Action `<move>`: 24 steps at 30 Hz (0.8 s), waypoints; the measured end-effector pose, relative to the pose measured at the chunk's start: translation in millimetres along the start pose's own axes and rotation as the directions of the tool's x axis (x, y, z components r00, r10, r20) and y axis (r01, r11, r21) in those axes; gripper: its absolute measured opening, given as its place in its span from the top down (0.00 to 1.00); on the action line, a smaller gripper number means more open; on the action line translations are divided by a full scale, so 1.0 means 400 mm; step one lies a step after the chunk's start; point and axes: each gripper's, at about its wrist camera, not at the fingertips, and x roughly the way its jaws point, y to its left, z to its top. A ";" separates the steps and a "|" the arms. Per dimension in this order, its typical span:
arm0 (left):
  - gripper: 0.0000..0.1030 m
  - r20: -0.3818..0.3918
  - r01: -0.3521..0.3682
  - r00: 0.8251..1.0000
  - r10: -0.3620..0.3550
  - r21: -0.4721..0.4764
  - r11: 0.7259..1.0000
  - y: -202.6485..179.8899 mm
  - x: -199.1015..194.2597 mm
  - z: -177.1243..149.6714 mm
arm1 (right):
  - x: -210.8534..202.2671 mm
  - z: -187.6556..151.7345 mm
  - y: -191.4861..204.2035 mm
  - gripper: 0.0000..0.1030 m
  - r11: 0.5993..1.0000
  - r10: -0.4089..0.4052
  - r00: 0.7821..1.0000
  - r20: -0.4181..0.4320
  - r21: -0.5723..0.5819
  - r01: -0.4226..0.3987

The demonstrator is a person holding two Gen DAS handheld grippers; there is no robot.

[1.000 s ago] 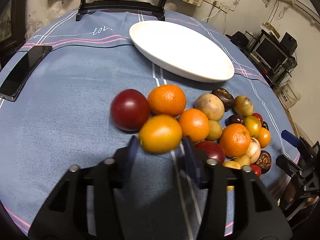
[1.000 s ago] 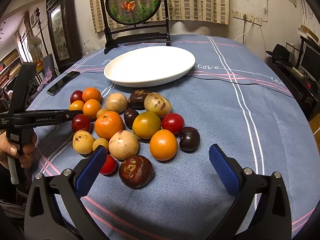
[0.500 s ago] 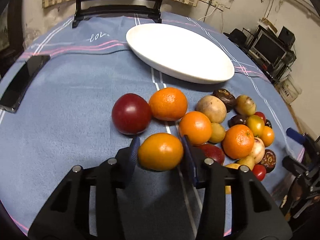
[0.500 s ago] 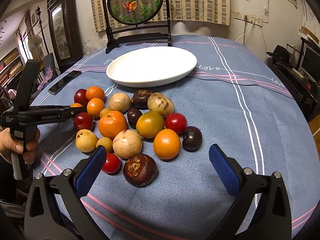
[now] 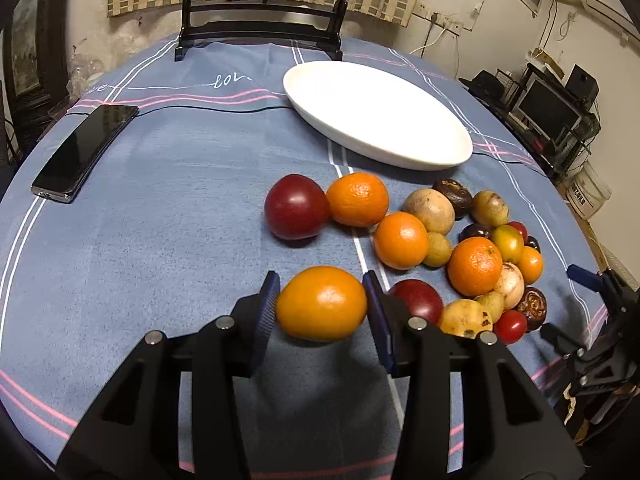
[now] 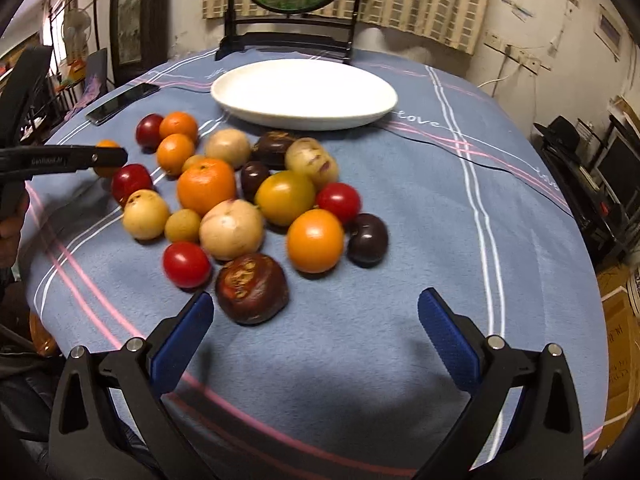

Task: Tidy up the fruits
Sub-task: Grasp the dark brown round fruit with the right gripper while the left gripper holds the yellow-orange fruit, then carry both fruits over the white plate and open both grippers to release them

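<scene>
My left gripper (image 5: 322, 304) is shut on an orange fruit (image 5: 321, 303), held just above the blue cloth at the near left of the fruit pile. The same fruit (image 6: 107, 151) shows behind the left gripper's fingers (image 6: 96, 158) in the right wrist view. A red plum (image 5: 296, 211) and two oranges (image 5: 357, 199) lie beyond it. The white oval plate (image 5: 376, 114) stands empty behind the pile. My right gripper (image 6: 316, 320) is open and empty, low over the cloth, just in front of a dark brown fruit (image 6: 252, 288).
A black phone (image 5: 86, 146) lies at the far left of the table. A framed round screen on a black stand (image 5: 260, 20) stands at the back edge. The right gripper (image 5: 592, 320) shows at the table's right edge. Shelves with electronics (image 5: 552, 108) stand to the right.
My left gripper has lifted the orange fruit and drawn back from the pile, tilting up. My right gripper has moved closer to the pile, towards the dark brown fruit.
</scene>
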 end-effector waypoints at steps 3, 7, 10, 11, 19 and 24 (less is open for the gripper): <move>0.58 0.002 0.004 1.000 -0.004 0.007 1.000 -0.008 -0.008 -0.004 | 0.016 0.002 0.021 0.11 1.000 0.007 1.000 -0.021 -0.030 -0.008; 0.58 0.004 0.004 1.000 -0.004 0.003 1.000 -0.007 -0.017 -0.008 | 0.047 0.016 0.037 0.35 0.999 0.044 0.997 -0.058 -0.024 -0.045; 0.58 0.009 -0.001 1.000 0.001 0.001 1.000 -0.005 -0.026 -0.007 | 0.057 0.029 0.056 0.48 0.998 0.050 0.997 -0.062 -0.035 -0.052; 0.58 0.012 -0.002 1.000 0.002 0.001 1.000 -0.006 -0.029 -0.006 | 0.058 0.034 0.060 0.53 0.997 0.067 0.995 -0.067 -0.037 -0.070; 0.58 0.027 -0.003 1.000 0.003 0.008 1.000 -0.006 -0.050 -0.002 | 0.006 0.029 0.033 0.59 0.997 0.071 0.997 -0.028 -0.018 -0.072; 0.58 0.034 -0.004 0.999 0.003 0.049 0.999 -0.021 -0.064 0.035 | -0.055 0.079 -0.015 0.59 0.999 0.049 0.997 0.056 -0.015 -0.049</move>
